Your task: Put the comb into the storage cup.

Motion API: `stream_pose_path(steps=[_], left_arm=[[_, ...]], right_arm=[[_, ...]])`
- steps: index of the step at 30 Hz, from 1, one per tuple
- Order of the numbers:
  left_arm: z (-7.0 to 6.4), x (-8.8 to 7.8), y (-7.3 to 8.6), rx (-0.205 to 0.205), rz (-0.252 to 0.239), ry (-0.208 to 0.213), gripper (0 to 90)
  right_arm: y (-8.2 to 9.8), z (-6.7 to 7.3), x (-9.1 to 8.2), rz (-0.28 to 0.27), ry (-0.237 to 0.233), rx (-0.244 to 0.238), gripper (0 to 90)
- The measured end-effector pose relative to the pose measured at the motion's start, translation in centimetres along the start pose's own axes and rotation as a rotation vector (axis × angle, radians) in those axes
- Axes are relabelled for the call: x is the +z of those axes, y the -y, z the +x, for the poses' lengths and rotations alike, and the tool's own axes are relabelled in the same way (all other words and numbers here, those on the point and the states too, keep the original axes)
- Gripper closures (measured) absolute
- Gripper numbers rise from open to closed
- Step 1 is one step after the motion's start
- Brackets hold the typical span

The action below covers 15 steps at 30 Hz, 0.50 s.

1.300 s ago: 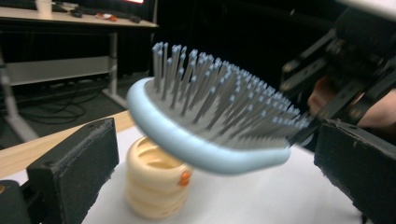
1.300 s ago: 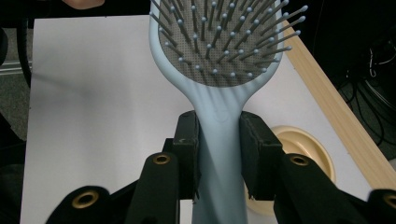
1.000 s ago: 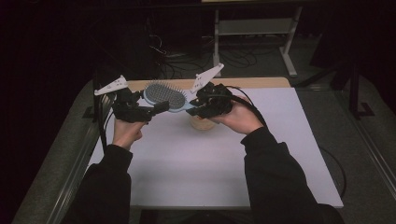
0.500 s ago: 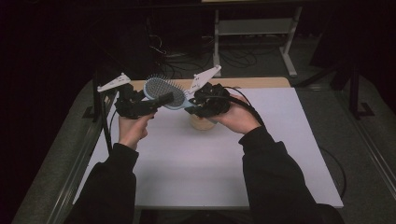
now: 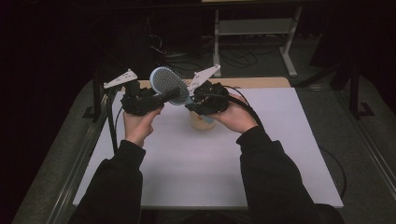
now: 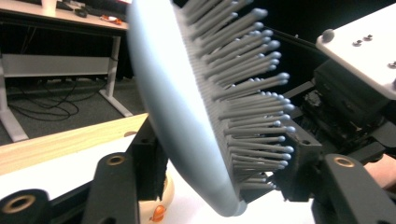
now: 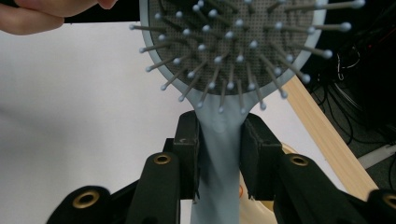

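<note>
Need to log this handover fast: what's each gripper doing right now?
Left gripper: its fingers have just been closing and now clamp the head of the hairbrush.
Right gripper: closed on the hairbrush handle.

Dim lab: white-covered table (image 5: pixel 280 154), floor cables (image 5: pixel 243 56), metal desk frame (image 5: pixel 254 28) behind

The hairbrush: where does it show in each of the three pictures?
High view: hairbrush above the table's far middle, between the two tools.
Left gripper view: its head fills the centre, bristles pointing right.
Right gripper view: head top centre, handle running down.
Shared landmark: the wooden table edge.
</note>
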<state>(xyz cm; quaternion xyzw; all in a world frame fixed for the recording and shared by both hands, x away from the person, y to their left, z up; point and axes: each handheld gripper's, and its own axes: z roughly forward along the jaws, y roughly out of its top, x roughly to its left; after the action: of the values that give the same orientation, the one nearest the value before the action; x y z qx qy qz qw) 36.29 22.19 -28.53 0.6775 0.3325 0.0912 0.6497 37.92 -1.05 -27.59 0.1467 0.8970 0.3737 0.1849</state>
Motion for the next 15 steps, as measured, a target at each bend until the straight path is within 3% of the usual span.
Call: stream_pose_path(steps=[8,11,15], left_arm=[[-0.7,0.0,-0.7,0.065,-0.004,-0.002,52.8],[-0.8,0.2,-0.9,0.078,0.015,-0.009,54.5],[-1.2,0.5,-1.2,0.127,0.050,-0.016,57.1]], right_arm=[[-0.3,0.1,0.3,-0.020,0.000,0.021,68.9],[-0.3,0.0,0.5,-0.016,-0.002,0.025,68.8],[-0.2,-0.1,0.8,-0.006,-0.004,0.032,68.3]])
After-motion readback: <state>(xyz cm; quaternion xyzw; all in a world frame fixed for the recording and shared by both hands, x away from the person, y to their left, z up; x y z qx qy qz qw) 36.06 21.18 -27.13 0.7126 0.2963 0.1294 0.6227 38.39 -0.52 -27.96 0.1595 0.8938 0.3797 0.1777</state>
